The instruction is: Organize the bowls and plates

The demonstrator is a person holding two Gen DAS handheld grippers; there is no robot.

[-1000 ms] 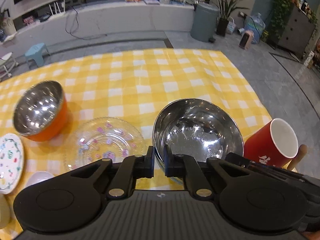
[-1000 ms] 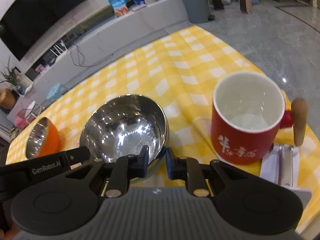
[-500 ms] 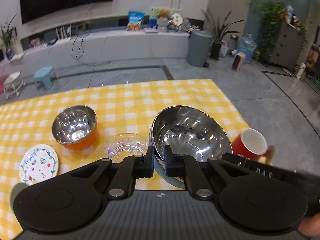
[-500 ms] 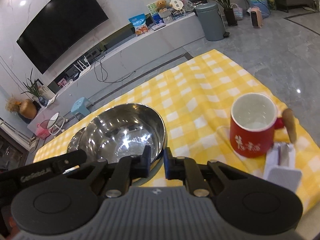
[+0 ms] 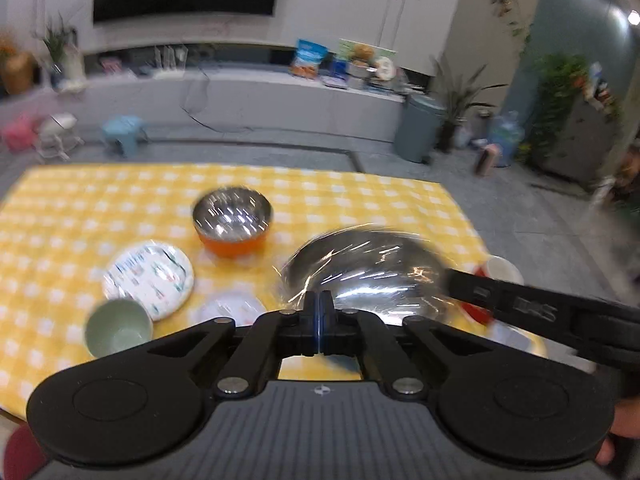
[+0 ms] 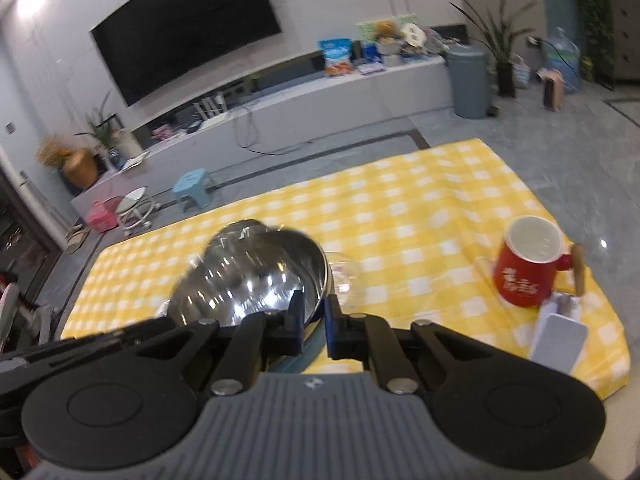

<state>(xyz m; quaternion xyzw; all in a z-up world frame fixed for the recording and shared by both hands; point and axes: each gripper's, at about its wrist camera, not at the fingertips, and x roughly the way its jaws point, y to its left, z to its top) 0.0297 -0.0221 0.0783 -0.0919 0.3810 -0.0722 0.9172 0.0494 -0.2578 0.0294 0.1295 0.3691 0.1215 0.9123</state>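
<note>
Across the yellow checked tablecloth (image 6: 420, 200), we see the large steel bowl (image 6: 248, 276) tilted at the near edge. The right gripper (image 6: 312, 316) has just been closing and clamps the bowl's near rim, which sits between its jaws. The left gripper (image 5: 318, 312) has also just been closing; its jaws meet at the bowl's near edge, and we cannot tell if any metal is caught. An orange bowl (image 5: 232, 224) and a patterned plate (image 5: 148, 276) lie beyond to the left.

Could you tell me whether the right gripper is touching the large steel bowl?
Touching. The right wrist view shows the large steel bowl's rim pinched between the right gripper's fingers.
</note>
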